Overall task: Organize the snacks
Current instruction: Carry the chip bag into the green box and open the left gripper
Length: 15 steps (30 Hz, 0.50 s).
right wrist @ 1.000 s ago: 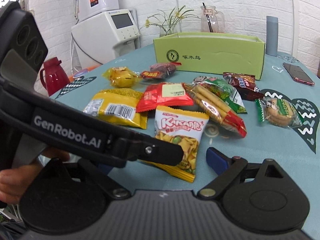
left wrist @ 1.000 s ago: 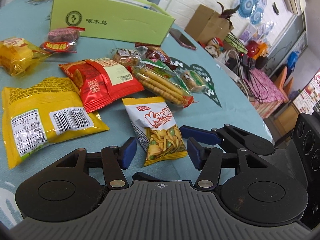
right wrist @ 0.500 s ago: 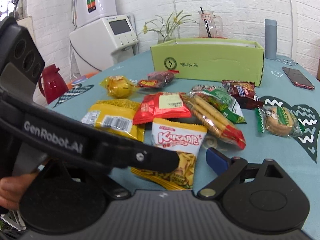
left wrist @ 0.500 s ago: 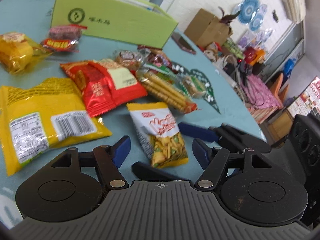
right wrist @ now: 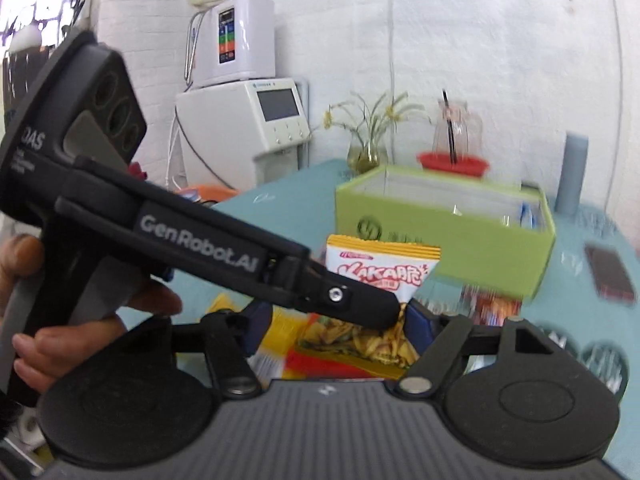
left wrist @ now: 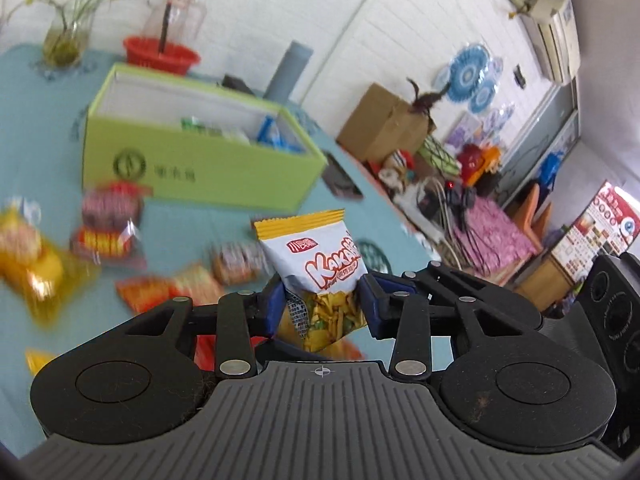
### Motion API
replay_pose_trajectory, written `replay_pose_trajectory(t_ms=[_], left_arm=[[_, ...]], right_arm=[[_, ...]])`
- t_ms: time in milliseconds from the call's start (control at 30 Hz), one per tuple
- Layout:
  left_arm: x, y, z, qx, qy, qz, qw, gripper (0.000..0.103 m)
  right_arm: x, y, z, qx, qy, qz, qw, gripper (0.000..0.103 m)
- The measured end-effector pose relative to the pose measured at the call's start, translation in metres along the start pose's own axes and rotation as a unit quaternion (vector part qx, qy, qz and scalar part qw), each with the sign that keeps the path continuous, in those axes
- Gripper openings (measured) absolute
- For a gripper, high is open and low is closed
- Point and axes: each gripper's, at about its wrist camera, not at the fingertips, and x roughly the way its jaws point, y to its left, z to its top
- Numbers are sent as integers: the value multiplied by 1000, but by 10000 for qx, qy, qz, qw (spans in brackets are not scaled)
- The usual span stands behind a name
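Left tongs (left wrist: 320,306) closing, pinching the Kakapi snack bag (left wrist: 316,264), right tongs (right wrist: 340,320) closing alongside; next, carry to the green box (left wrist: 192,152).

Glossy plastic film on the Kakabi snack packet (left wrist: 316,264), catching light. Matt black plastic on the left gripper (left wrist: 320,308), blue rubbery pads (left wrist: 272,306), shiny metal pivot pins. The green box (left wrist: 192,160) looks like smooth matt card. The teal tablecloth (left wrist: 224,220) is smooth, faintly sheened.
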Motion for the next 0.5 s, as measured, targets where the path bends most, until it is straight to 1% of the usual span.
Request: replay_pose_trajectory(t_ms=[33, 133, 267, 367, 433, 500], left_arm=[[4, 5, 13, 31, -97, 28, 9999, 19], [22, 25, 59, 84, -297, 157, 9994, 18], [54, 59, 112, 134, -364, 483, 9981, 18], [84, 94, 146, 41, -265, 751, 9968, 18], [105, 118, 160, -25, -140, 885, 9960, 18], [126, 140, 164, -65, 47, 1080, 9941, 17]], right_arm=[[12, -5, 11, -109, -58, -34, 9999, 77], [53, -29, 44, -215, -88, 58, 9997, 76], [121, -57, 85, -229, 168, 243, 9993, 75], [173, -75, 104, -147, 482, 440, 9978, 75], [208, -86, 109, -45, 753, 557, 9956, 74], [237, -93, 107, 41, 1057, 649, 9923, 74]])
